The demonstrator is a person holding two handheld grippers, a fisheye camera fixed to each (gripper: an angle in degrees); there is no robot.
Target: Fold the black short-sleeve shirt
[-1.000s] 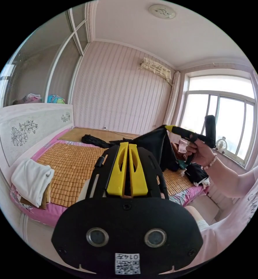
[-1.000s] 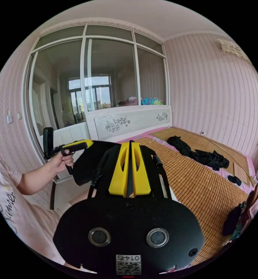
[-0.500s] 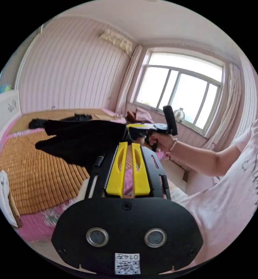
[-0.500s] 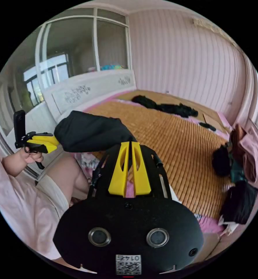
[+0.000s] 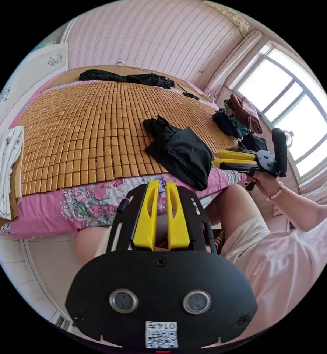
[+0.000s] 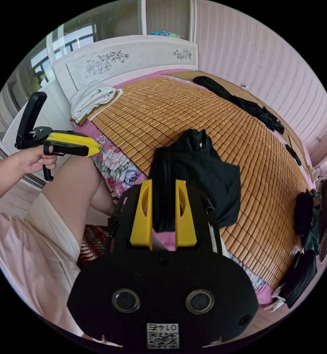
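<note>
In the left gripper view, my left gripper [image 5: 159, 186] sits nearest, its yellow fingers [image 5: 146, 217] slightly spread with nothing between them, held over the bed's flowered edge. In the right gripper view, my right gripper [image 6: 162, 186] has its fingers [image 6: 141, 217] spread wide and empty; the near hem of the black short-sleeve shirt [image 6: 200, 184] shows through the gap but lies on the bed below, not pinched.

The shirt [image 5: 178, 149] lies bunched on the bamboo mat [image 5: 86, 129] near the bed's front edge, one corner hanging over the pink floral sheet [image 5: 86, 206].

Each view shows the opposite gripper from the side. The left gripper view shows the right gripper [image 5: 217, 159] held in a hand [image 5: 264, 180] just beside the shirt, fingers apart. The right gripper view shows the left gripper [image 6: 95, 149] over a bare knee, well apart from the shirt; whether its fingers meet I cannot tell from that angle.

Further out, a folded white cloth [image 6: 91, 97] lies at the headboard [image 6: 130, 59] end. A string of dark garments [image 5: 123, 77] lies along the far side of the bed. The left gripper view adds the window [image 5: 296, 118]; a heap of clothes [image 5: 241, 118] sits at the bed's foot below it.
</note>
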